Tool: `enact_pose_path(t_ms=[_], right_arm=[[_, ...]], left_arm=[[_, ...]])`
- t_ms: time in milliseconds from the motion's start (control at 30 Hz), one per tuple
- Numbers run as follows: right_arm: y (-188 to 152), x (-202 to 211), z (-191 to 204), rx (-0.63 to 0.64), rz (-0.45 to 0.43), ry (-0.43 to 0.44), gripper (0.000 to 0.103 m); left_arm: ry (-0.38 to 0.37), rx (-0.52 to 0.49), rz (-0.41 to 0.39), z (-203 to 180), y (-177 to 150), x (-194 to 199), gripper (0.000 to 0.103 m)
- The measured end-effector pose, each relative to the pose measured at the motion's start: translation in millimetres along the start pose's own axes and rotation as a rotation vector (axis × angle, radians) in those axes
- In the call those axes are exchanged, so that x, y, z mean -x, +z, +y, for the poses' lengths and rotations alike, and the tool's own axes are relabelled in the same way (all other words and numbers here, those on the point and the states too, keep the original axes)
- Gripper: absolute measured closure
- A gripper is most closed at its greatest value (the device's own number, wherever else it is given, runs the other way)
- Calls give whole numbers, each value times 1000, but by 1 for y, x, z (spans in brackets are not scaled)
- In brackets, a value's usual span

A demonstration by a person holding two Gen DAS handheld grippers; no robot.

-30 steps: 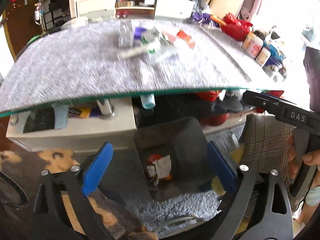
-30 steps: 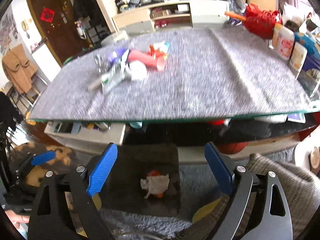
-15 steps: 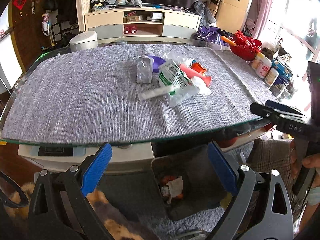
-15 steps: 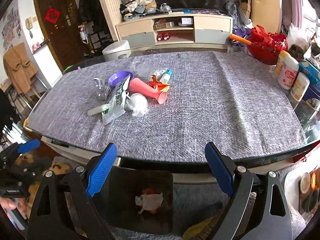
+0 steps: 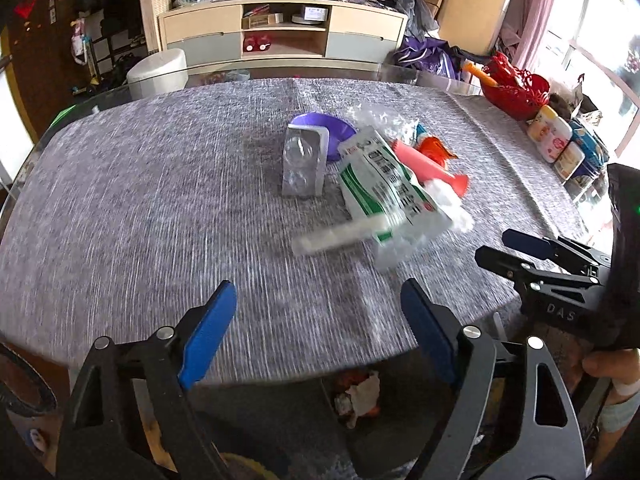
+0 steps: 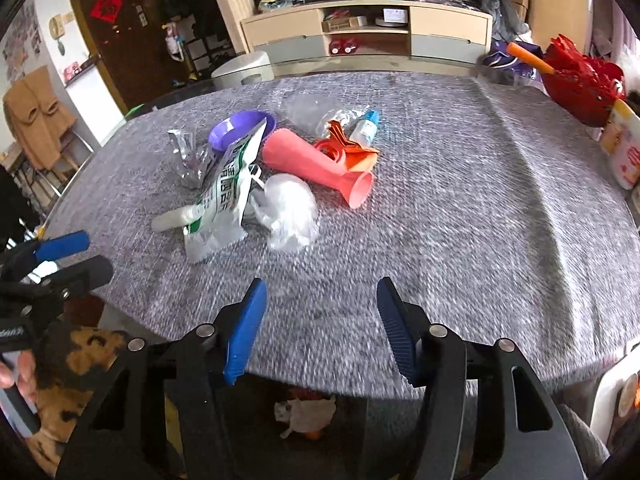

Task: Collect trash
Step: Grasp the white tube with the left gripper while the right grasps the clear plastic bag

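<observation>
Your left gripper (image 5: 316, 332) hangs over the near edge of the table (image 5: 120, 208), tilted down toward it, its blue pads (image 5: 208, 332) standing well apart with nothing between them; its jaws have just been closing a little. Your right gripper (image 6: 318, 326) sits over the same near edge, to the right of the left one, also angled downward; its jaws have just been closing, and are narrower than the left's, still empty. Your right hand (image 5: 612, 376) wraps the handle below the table edge, and fingers of your left hand (image 6: 16, 380) grip theirs likewise.
</observation>
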State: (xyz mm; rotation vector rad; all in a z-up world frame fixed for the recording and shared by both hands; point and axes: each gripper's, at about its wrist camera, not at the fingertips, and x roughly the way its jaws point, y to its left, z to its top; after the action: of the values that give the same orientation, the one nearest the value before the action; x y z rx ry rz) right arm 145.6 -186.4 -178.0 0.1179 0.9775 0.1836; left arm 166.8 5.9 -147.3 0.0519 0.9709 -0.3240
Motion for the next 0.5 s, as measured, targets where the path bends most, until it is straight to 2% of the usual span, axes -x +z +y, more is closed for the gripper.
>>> enact_pose_path(t_ms=[233,467,500], right_arm=[[13,-21,-2,12,26,-12,44],[28,-29,7,30,20,16,44],[29,-30,9,32,18,18,44]], left_arm=[[-10,-24,46,1,19,-38,25],[-42,-41,67,-1,25,-58,25],[-50,-44,69,-2,25,-60,27]])
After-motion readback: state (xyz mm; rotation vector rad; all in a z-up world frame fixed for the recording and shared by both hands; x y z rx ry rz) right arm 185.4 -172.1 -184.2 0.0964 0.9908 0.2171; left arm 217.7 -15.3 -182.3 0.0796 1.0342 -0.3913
